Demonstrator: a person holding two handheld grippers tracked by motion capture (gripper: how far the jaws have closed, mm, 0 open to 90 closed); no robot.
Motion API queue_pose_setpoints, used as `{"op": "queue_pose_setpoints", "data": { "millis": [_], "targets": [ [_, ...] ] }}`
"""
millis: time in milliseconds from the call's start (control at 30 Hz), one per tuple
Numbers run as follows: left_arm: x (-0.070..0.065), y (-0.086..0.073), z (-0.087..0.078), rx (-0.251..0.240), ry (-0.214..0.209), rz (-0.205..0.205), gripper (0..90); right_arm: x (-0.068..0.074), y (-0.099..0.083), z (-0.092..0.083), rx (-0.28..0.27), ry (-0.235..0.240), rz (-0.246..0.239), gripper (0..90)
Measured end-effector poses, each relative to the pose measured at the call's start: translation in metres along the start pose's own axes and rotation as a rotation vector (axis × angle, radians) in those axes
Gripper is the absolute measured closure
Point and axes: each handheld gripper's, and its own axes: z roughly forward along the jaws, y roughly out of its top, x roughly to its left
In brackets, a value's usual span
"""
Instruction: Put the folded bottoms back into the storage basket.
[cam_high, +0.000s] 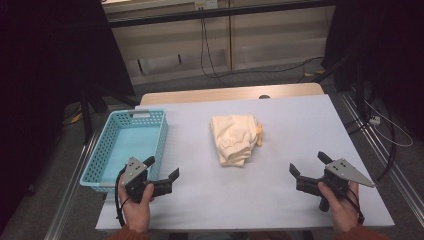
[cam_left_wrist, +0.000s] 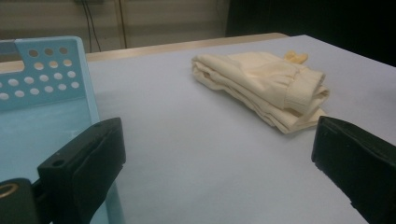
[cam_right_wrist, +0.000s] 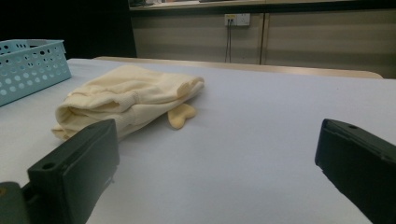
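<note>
One folded cream garment (cam_high: 234, 138) at centre of white table (cam_high: 300, 200), well right of empty blue basket (cam_high: 127, 145). Left gripper (cam_high: 164, 173) near basket's front corner, jaws wide, nothing between. Right gripper (cam_high: 309, 167) well apart on garment's far side, jaws wide, empty. Step judged: approach before pickup. Next move calls for both grippers closing in on garment edges.
</note>
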Motion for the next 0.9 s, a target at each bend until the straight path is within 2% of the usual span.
{"op": "queue_pose_setpoints", "data": {
  "millis": [33,133,200,300,367,433,467,600,767,800,900],
  "targets": [
    [0.000,0.000,0.000,0.002,-0.001,0.001,3.1,0.000,0.000,0.000,-0.001,0.000,0.002,0.0],
    [-0.003,0.002,0.000,0.004,0.025,0.042,3.1,-0.001,0.000,0.001,0.000,0.004,0.009,0.0],
    [-0.005,0.003,0.000,-0.001,0.019,0.057,3.1,-0.001,0.000,0.001,0.001,0.005,0.010,0.0],
    [-0.007,0.003,0.002,0.001,0.009,0.046,3.1,-0.002,-0.001,0.001,0.005,0.009,0.014,0.4],
    [-0.010,0.004,0.003,0.017,0.019,0.036,3.1,-0.002,-0.001,0.001,0.004,0.011,0.017,0.4],
    [-0.013,0.006,0.004,0.017,0.024,0.041,3.1,-0.002,-0.001,0.001,0.004,0.019,0.017,0.4],
    [-0.015,0.007,0.005,0.025,0.023,0.056,3.1,-0.003,-0.001,0.001,0.004,0.026,0.014,0.4],
    [-0.020,0.007,0.009,0.041,-0.014,0.068,3.1,-0.001,-0.001,0.001,0.002,0.040,0.007,0.4],
    [-0.022,0.007,0.014,0.060,-0.034,0.072,3.4,0.000,-0.001,0.002,0.008,0.045,0.000,0.4],
    [-0.022,0.007,0.018,0.089,-0.045,0.084,3.8,0.001,-0.001,0.002,0.008,0.050,-0.007,0.4],
    [-0.023,0.007,0.023,0.113,-0.057,0.100,4.1,0.002,0.000,0.002,0.010,0.052,-0.011,0.4]
  ]
}}
